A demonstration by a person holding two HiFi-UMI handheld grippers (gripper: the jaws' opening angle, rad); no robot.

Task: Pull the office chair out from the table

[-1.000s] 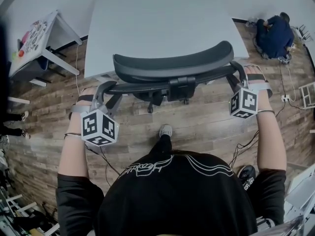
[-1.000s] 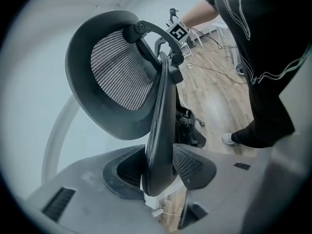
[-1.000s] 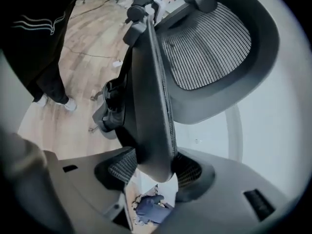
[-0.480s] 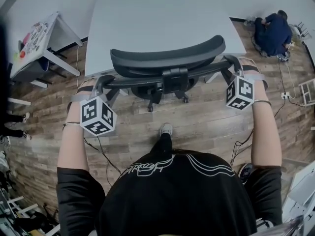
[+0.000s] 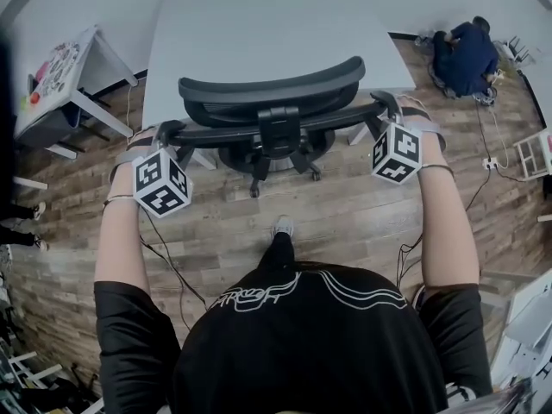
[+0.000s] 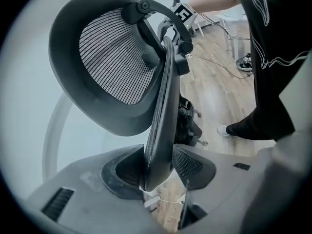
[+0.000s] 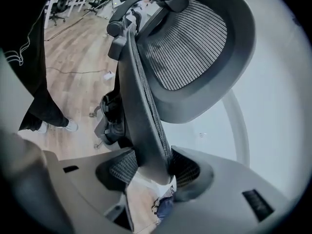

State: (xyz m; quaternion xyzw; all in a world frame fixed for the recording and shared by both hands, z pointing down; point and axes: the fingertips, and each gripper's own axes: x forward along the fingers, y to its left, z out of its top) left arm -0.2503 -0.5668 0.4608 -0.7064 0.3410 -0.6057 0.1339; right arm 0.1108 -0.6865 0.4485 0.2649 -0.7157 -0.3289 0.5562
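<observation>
The left gripper (image 6: pixel 158 172) has its jaws pinching one side edge of the backrest (image 6: pixel 163 106). The right gripper (image 7: pixel 153 172) has its jaws clamped on the opposite edge, with the pads pressed against the frame on both. The office chair (image 5: pixel 267 115) stands on the wood floor (image 5: pixel 345 214) at the near edge of the white tabletop (image 5: pixel 259 24) — its headrest (image 5: pixel 272 80) overlaps that edge from above — and the person (image 5: pixel 302 335) stands directly behind it.

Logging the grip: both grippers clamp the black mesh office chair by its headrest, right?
Not the headrest: the gripper views show the left gripper and right gripper clamped on the side edges of the backrest of the black mesh office chair.
</observation>
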